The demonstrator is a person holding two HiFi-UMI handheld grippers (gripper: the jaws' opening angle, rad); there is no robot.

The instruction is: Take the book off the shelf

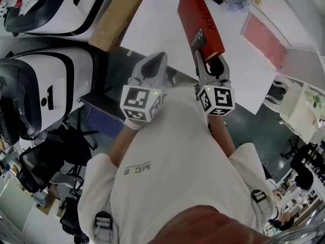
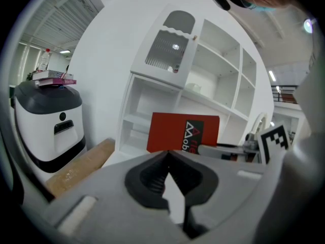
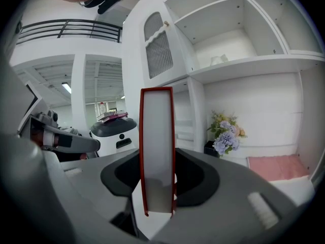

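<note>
Red hardcover book point(image 3: 157, 156) stands upright between the jaws of the right gripper point(image 3: 157, 192). The right gripper view shows only its white page edge framed by thin red covers, with the dark pads pressing on both covers near the lower end. The left gripper view gives the book point(image 2: 183, 132) side-on instead: a broad red cover with a black panel and lettering, held out in front of the tall white shelf unit point(image 2: 152, 100) and clear of its compartments.

From the head view, the book point(image 1: 200, 22) reaches away from the right gripper point(image 1: 209, 60) over a white flat surface point(image 1: 152, 29). The left gripper point(image 1: 155, 60) hangs just beside it, apart from the book. In its own view, the left gripper point(image 2: 166, 155) has its jaws drawn together with nothing between them.

Only the right gripper view shows the shelf's lower compartment holding a bunch of purple and yellow flowers point(image 3: 226, 136) and a flat pink mat point(image 3: 277, 166). A rounded white-and-black machine point(image 2: 48, 121) and a pale wooden plank point(image 2: 76, 169) show in the left gripper view.
</note>
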